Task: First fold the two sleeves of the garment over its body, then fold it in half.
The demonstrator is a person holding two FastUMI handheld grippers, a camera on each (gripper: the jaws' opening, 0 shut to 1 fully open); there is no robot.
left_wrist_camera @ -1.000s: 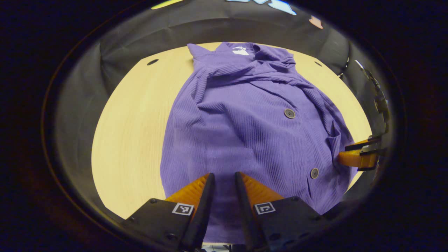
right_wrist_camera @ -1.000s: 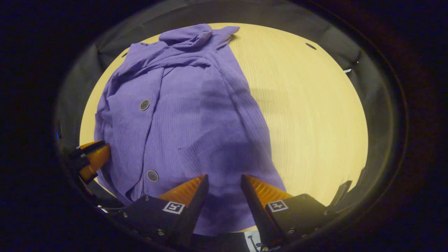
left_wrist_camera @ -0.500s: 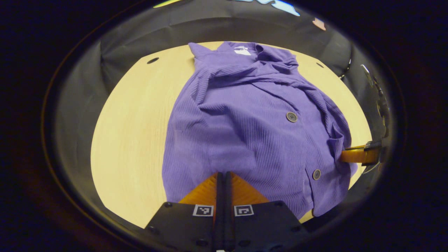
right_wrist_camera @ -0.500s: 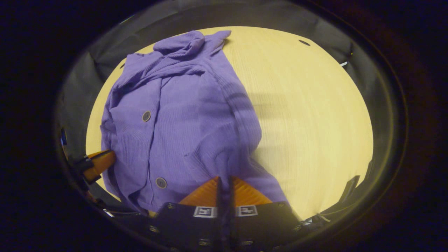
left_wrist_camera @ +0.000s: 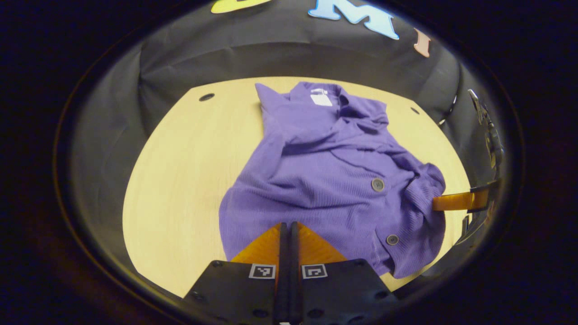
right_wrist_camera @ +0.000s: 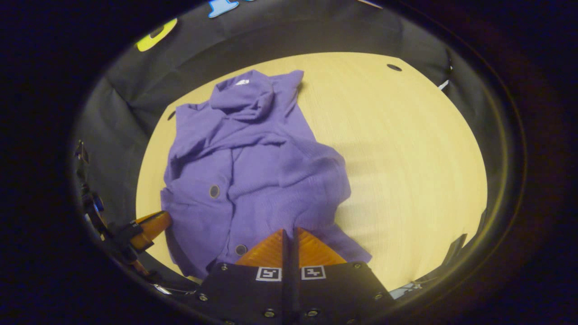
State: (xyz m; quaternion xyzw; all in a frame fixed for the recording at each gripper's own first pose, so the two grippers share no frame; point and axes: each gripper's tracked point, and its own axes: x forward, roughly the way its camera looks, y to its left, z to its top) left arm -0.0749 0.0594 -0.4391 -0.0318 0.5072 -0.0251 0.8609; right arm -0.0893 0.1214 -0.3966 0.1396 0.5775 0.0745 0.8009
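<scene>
Both grippers, left gripper (left_wrist_camera: 289,225) and right gripper (right_wrist_camera: 289,232), pinch the near hem of the soft, limp purple ribbed button-front garment (left_wrist_camera: 334,180) sprawling ahead on the pale wooden table (left_wrist_camera: 180,171), likeliest to sag between grips

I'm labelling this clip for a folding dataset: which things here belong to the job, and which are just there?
In the job:
purple garment
left gripper
right gripper

Just there:
wooden table
booth's black cloth wall
</scene>
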